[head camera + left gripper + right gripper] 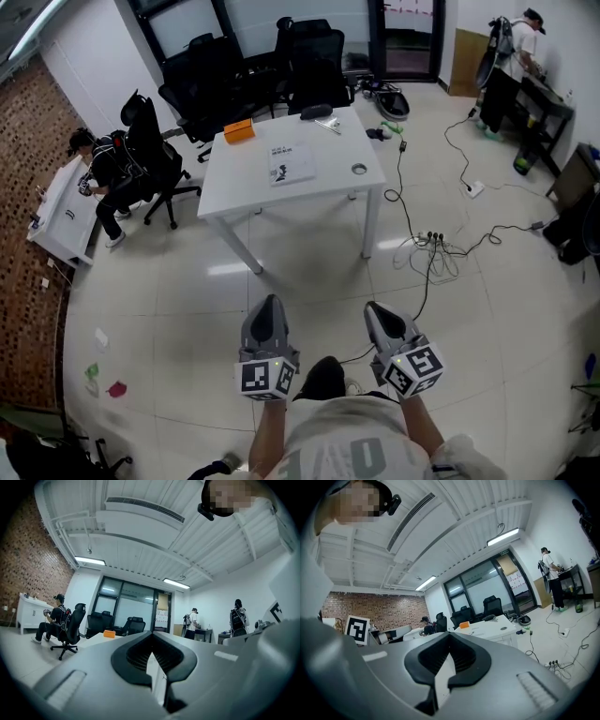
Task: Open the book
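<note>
A closed book with a white cover lies flat near the middle of a white table across the room. My left gripper and right gripper hang side by side over the floor, well short of the table, both pointing level toward it. Each is shut with nothing between its jaws. In the left gripper view the shut jaws fill the lower frame around the left gripper; the table's edge shows beyond. The right gripper view shows the table ahead to the right.
On the table also sit an orange box, a dark case and a small round object. Black office chairs stand behind it. A seated person is at left, another person stands at back right. Cables trail over the floor at right.
</note>
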